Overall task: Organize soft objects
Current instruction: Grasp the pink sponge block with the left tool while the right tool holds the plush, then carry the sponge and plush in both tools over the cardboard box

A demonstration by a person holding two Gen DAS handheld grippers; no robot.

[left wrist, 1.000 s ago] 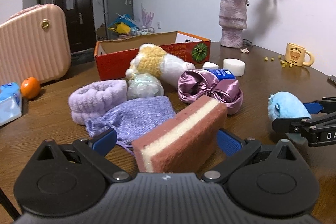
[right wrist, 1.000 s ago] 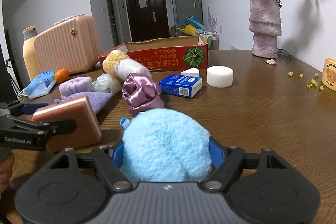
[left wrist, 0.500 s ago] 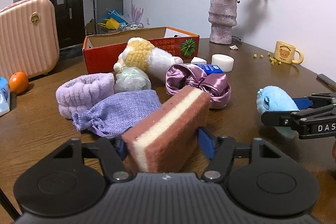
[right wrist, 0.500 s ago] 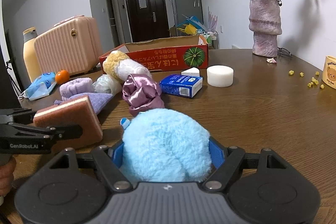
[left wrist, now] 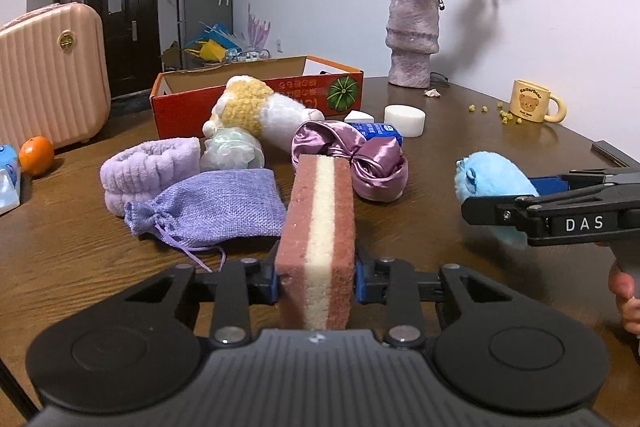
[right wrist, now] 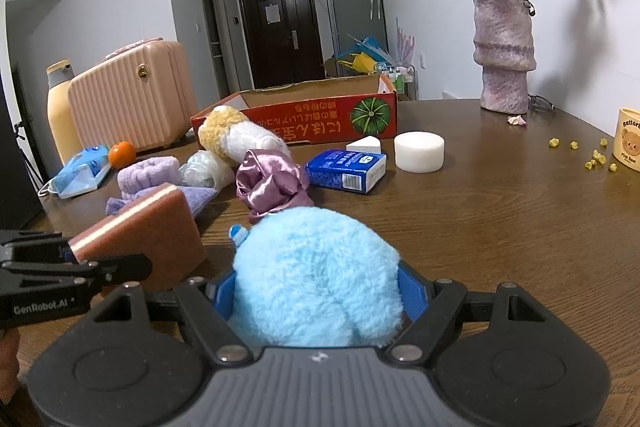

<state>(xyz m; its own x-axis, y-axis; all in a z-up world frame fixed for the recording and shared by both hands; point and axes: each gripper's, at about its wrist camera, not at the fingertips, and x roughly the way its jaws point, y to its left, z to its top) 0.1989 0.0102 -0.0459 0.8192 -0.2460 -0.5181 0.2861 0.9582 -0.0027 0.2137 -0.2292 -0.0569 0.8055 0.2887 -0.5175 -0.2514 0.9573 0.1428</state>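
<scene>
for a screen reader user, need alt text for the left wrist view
The left hand-held gripper is shut on a pink and cream layered sponge block standing on edge above a brown wooden table. Behind lie a lilac drawstring pouch and red cardboard box.

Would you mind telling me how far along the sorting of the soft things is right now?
Nothing shows inside the red box yet. In hand: the left gripper has just closed on the sponge, and the right gripper is holding the blue plush. Left on the table: the purple headband, drawstring pouch, satin scrunchie and yellow plush.
</scene>
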